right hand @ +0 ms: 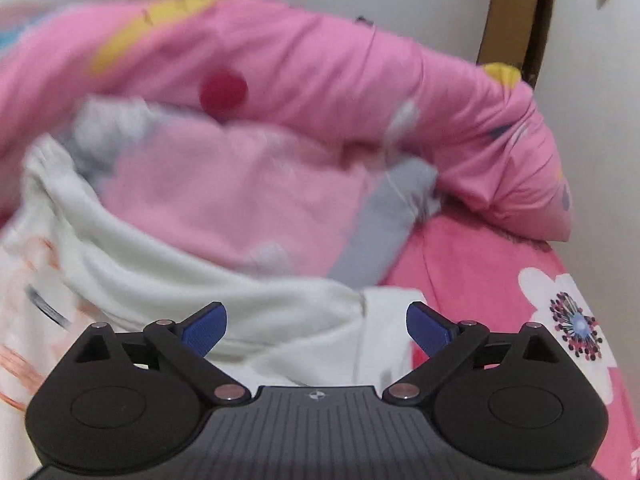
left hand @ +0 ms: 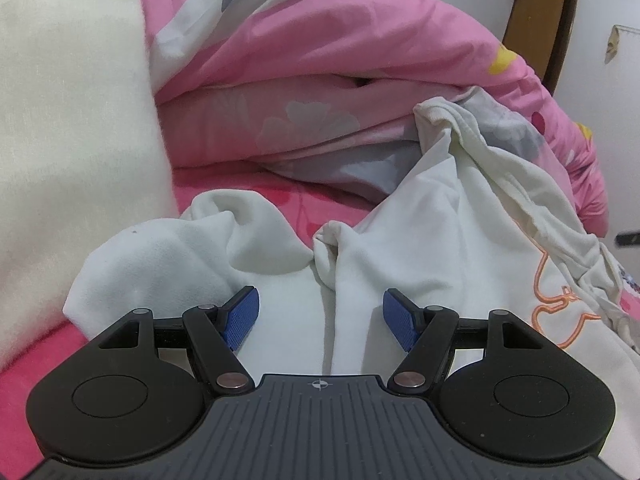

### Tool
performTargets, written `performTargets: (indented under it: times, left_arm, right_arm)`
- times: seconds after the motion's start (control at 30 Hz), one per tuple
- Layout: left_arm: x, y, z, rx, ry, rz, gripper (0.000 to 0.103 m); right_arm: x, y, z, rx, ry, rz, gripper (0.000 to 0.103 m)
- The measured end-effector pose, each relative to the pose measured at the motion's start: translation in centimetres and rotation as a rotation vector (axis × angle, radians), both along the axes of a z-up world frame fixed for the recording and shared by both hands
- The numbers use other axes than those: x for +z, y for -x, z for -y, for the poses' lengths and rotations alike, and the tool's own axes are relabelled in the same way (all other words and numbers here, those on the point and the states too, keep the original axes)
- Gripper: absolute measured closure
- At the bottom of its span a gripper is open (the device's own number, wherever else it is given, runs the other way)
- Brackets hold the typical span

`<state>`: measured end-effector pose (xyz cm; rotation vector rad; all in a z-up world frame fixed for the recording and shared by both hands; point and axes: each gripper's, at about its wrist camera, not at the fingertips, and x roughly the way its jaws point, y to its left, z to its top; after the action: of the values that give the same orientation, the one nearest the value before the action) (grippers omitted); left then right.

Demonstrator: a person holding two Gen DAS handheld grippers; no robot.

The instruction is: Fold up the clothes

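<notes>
White crumpled cotton garment with orange outline print [left hand: 440, 240] lies on pink bed sheet [right hand: 472, 264], near pink floral duvet [left hand: 340, 52]; left claw [left hand: 320, 320] and right claw [right hand: 316, 328] wide, empty; step: between grasps; next, seize an edge.

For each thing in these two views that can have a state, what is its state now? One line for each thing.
White garment: crumpled on the bed, unfolded, not held.
Pink quilt: bunched in a heap behind the garment.
Pink bed sheet: spread flat beneath the garment.
Left gripper: jaws open, empty, over the garment.
Right gripper: jaws open wide, empty.
Brown door: cannot tell whether open or shut.
</notes>
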<state>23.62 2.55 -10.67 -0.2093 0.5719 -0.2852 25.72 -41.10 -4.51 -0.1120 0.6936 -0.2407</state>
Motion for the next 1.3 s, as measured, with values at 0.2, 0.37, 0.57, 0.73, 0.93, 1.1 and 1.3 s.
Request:
performTargets:
  times: [0.2,0.37,0.57,0.73,0.93,1.1,1.3]
  left_arm:
    - [-0.2,-0.3,0.1,-0.007,0.002,-0.013,0.033]
    - [-0.4,-0.3,0.2,-0.011,-0.004,-0.012,0.033]
    - [-0.4,-0.3,0.2,-0.009,-0.002,-0.013,0.033]
    - [-0.4,-0.3,0.2,-0.008,-0.004,-0.012,0.033]
    - [-0.4,-0.2,0.2,-0.007,-0.004,-0.013,0.033]
    - [-0.4,-0.2,0.2,-0.008,0.000,-0.019,0.032]
    - [-0.3,0.0,0.5,-0.015,-0.019,-0.022,0.030]
  right_arm:
    - [-3.7,-0.3,-6.0,0.241,0.279,0.023,0.004]
    - [-8.4,-1.4,-12.1,0.393,0.579,0.027,0.007]
    - [-9.2,-3.8,-13.1,0.324,0.607,0.033,0.052]
    - [-8.2,-4.2,-12.9,0.262,0.598,0.072,0.061]
    - [-8.2,-7.9,-11.8,0.192,0.551,0.079,0.060]
    - [-7.7,-12.8,-10.1,0.126,0.482,0.099,0.059]
    - [-8.1,-14.3,-9.1,0.115,0.464,0.119,0.055]
